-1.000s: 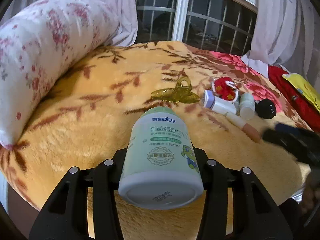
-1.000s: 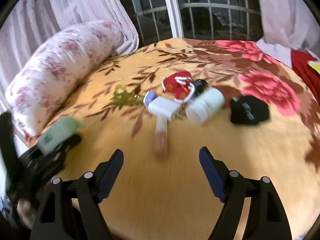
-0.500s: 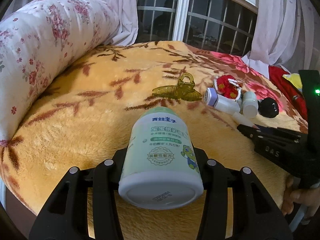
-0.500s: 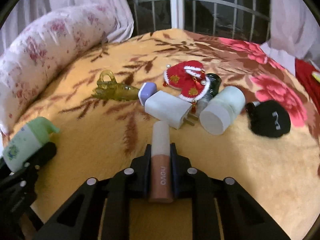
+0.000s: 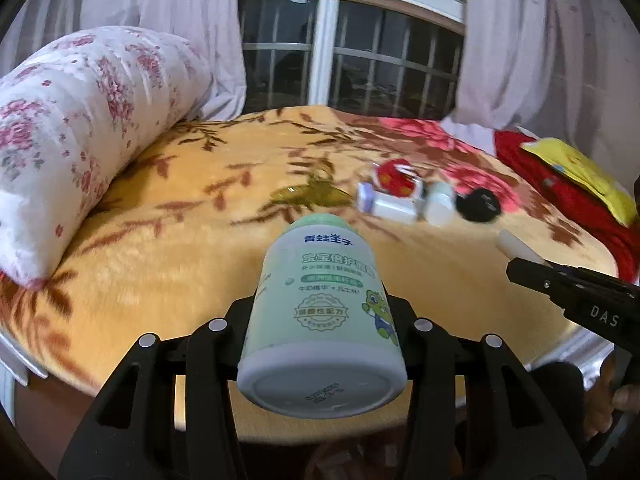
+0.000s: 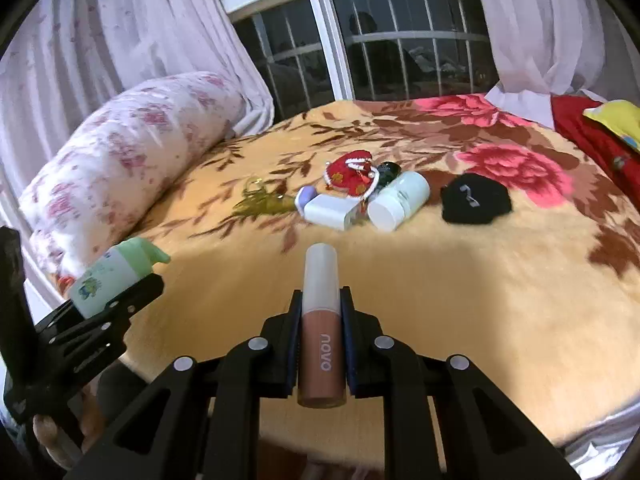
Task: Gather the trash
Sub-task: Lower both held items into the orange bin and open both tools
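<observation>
My left gripper (image 5: 320, 310) is shut on a pale green and white lotion bottle (image 5: 322, 300), bottom end toward the camera, held over the near edge of the bed. My right gripper (image 6: 322, 312) is shut on a pink-brown lip gloss tube (image 6: 321, 344) with a white cap, lifted off the blanket. Each gripper shows in the other's view: the left gripper (image 6: 114, 304) with the bottle (image 6: 116, 270) at the left, the right gripper (image 5: 560, 280) with the tube's cap (image 5: 516, 246) at the right. Both hang side by side in front of the bed.
On the orange floral blanket (image 6: 480, 280) lie an olive hair claw (image 6: 260, 202), a white charger (image 6: 330, 212), a red ornament (image 6: 352, 172), a white bottle (image 6: 400, 200) and a black pouch (image 6: 476, 198). A floral bolster (image 6: 128, 168) lines the left side. Red cloth (image 6: 592, 136) lies far right.
My right gripper went from open above the tube to shut on it, then drew back from the cluster with it. The left gripper pulled back from the bed with the bottle.
</observation>
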`<state>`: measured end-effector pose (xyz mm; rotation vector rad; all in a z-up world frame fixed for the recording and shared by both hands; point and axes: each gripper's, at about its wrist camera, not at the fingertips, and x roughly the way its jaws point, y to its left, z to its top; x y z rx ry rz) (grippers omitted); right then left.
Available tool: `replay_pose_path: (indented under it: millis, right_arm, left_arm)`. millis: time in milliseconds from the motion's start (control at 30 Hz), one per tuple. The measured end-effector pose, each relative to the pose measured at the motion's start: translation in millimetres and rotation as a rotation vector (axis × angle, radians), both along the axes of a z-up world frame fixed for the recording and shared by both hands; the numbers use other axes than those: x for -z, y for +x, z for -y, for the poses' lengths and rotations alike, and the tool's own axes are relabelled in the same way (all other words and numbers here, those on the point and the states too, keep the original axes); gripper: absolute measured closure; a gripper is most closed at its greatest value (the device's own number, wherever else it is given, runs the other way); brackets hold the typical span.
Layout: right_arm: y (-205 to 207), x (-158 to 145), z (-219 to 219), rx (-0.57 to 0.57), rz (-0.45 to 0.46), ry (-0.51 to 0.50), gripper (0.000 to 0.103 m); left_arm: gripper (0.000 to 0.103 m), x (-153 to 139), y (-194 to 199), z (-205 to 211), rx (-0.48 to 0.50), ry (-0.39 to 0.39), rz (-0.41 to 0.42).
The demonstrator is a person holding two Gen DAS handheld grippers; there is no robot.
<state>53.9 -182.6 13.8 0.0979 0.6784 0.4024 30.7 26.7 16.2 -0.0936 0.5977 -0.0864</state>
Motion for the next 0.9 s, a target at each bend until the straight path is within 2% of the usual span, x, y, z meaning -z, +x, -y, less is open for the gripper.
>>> replay_pose_path:
  millis: [167,367,667,900]
  right_arm:
    - [-44.5,8.7,8.8,-0.032,-0.033,0.034,0.085]
    - [-84.3,39.3,13.2,-0.043,-0.097,-0.008,0.085]
    - [-99.6,80.6,17.1,-0.043,-0.233,-0.013,0.085]
    - [-99.1,89.4,12.3,-0.054,-0.26,-0.028,0.085]
  left_arm:
    - [0.058,7.5,-35.2,12.1,0.056,-0.016,-0.044]
    - [0.058,28.2,-69.7,34.7,0.116,0.045,-0.1]
    - [0.058,74.6,-87.5,51.5,0.194,0.08,-0.26]
    - [0.058,84.9,-88.6,54.1,0.206,0.086,-0.29]
